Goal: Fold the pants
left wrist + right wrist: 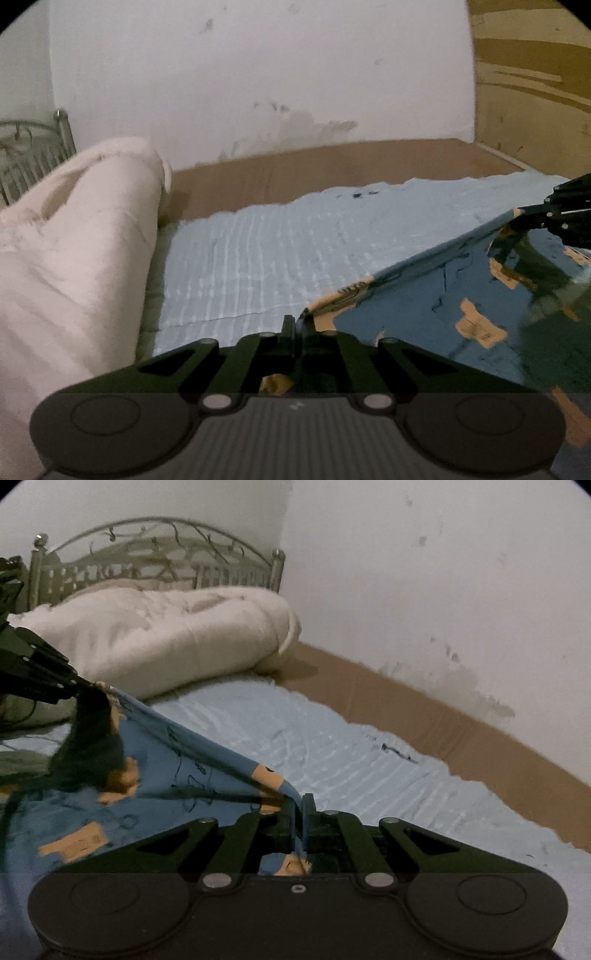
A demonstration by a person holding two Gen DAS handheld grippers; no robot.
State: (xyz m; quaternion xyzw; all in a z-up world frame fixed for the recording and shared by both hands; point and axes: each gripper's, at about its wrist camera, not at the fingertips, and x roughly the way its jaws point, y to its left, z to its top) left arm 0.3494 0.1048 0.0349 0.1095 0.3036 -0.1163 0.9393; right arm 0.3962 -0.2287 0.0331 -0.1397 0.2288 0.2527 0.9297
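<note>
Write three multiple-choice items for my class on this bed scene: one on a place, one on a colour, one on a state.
1. Where does the rolled white duvet lie?
A. on the floor
B. by the metal headboard
C. on the pants

2. What colour is the pants' main cloth?
A. blue
B. red
C. white

3. How does the left hand-held gripper stand?
A. wide open, holding nothing
B. open above the duvet
C. shut on the pants' edge

Answers: 1 B, the duvet sits just in front of the headboard; 2 A, blue cloth with orange patches; 3 C, its fingers pinch the cloth, as the right hand-held gripper does too.
</note>
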